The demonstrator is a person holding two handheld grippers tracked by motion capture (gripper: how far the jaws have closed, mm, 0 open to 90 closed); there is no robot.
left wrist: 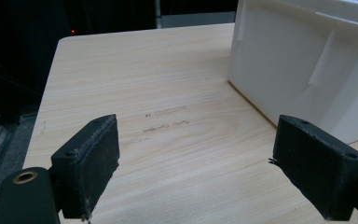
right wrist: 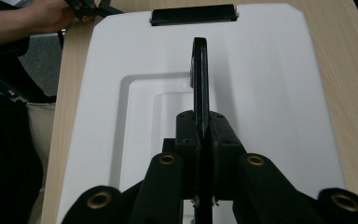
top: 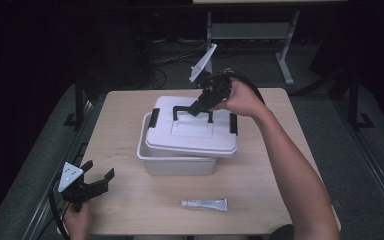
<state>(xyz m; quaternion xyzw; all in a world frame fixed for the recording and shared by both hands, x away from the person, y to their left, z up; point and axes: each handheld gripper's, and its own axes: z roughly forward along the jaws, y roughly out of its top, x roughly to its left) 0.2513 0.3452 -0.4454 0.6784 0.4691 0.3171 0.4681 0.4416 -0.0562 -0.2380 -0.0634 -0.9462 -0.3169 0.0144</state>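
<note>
A white plastic box (top: 180,164) stands mid-table with its white lid (top: 190,134) tilted and lifted off it, hanging from its black handle (top: 180,108). My right gripper (top: 198,107) is shut on that handle. In the right gripper view the jaws pinch the upright handle (right wrist: 200,74) over the lid (right wrist: 270,93), with a black latch (right wrist: 193,15) at the far edge. My left gripper (top: 99,175) rests open at the table's front left corner. Its pads (left wrist: 91,163) stand wide apart over bare wood in the left gripper view, the box wall (left wrist: 298,74) to their right.
A small white tube (top: 204,203) lies near the front edge, right of centre. The wooden table (top: 120,135) has bare room left and front of the box. Table legs and cables stand on the dark floor behind.
</note>
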